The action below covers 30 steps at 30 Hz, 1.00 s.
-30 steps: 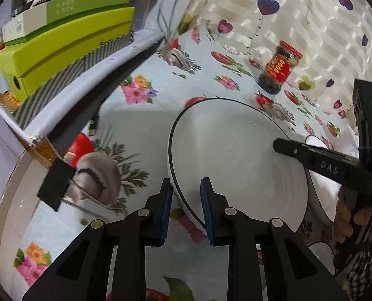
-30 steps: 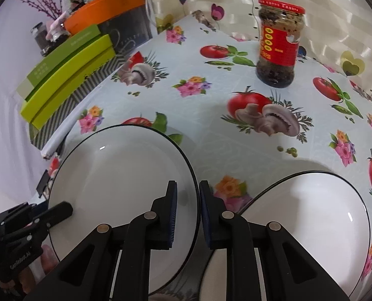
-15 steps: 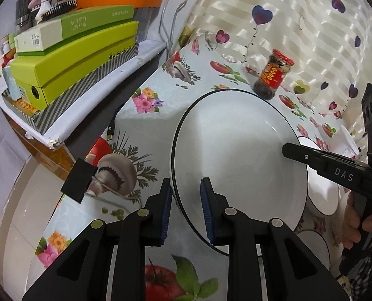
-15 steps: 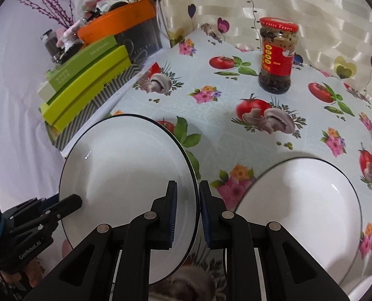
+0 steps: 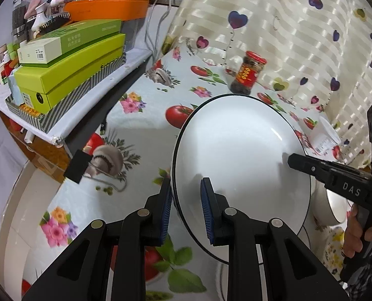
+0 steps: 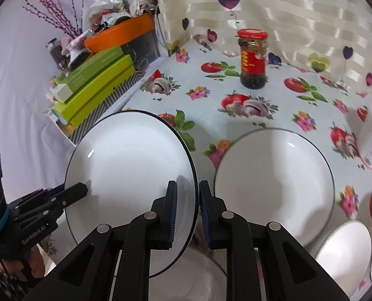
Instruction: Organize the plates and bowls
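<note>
A white plate with a thin black rim [image 5: 241,160] hangs in the air above the table, held at opposite edges. My left gripper [image 5: 186,208] is shut on its near-left rim. My right gripper [image 6: 188,210] is shut on its right rim; the same plate [image 6: 130,165] fills the left of the right wrist view. A second black-rimmed plate [image 6: 273,185] lies on the table to the right. Smaller white bowls [image 6: 343,248] sit at the lower right, and one [image 5: 328,205] shows behind the right gripper in the left wrist view.
A red-lidded jar [image 6: 253,57] stands at the back near the curtain. A white cup [image 5: 323,135] is at the right. A side shelf with green boxes [image 5: 70,70] and an orange tray [image 5: 105,10] runs along the table's left edge.
The plate has been lifted off the table by both grippers and now hangs higher and tilted. Both cameras have risen; more of the table shows.
</note>
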Tool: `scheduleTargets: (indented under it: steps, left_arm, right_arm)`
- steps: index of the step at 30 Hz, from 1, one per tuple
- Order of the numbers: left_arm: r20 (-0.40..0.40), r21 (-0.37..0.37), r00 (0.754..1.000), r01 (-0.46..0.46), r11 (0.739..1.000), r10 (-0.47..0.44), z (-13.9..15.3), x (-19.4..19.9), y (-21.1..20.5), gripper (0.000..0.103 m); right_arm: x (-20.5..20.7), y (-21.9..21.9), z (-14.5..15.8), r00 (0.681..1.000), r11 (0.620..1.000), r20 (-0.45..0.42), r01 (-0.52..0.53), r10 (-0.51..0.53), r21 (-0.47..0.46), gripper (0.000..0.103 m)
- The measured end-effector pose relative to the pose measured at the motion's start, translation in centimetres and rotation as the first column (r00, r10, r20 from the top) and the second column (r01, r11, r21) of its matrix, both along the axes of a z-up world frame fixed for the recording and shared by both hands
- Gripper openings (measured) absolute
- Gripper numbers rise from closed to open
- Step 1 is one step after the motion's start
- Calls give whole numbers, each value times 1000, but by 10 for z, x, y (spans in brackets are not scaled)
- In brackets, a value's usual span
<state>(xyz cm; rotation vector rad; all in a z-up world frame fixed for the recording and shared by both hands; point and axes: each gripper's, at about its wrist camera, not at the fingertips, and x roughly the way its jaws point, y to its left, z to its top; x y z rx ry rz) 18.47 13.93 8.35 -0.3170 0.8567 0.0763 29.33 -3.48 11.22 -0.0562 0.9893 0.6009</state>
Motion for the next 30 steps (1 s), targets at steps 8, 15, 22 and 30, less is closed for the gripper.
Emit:
scheduleTargets:
  steps: [8,15,22,30]
  left_arm:
    - [0,-3,999,37,999,-37,0,-21,-22,24]
    - [-31,-10,997,65,998,-66,-12,-35,-40,24]
    - [-62,1,994,86,996,-86,-22,-45,-54,24]
    - [-90,11,991,100,995,-99,-30,-52,-63,24]
  right_arm:
    - [-35,-29,0,1000,1000,-10,26,-26,-8,18]
    - [-60,-46,-9,999,999,-30,40,-41,-36,18]
    - [-74,-61,-22,996,998,-64,52,-55,-43,18]
    - [-84,-67,-30,995,997,-78,55,-60,-62,18]
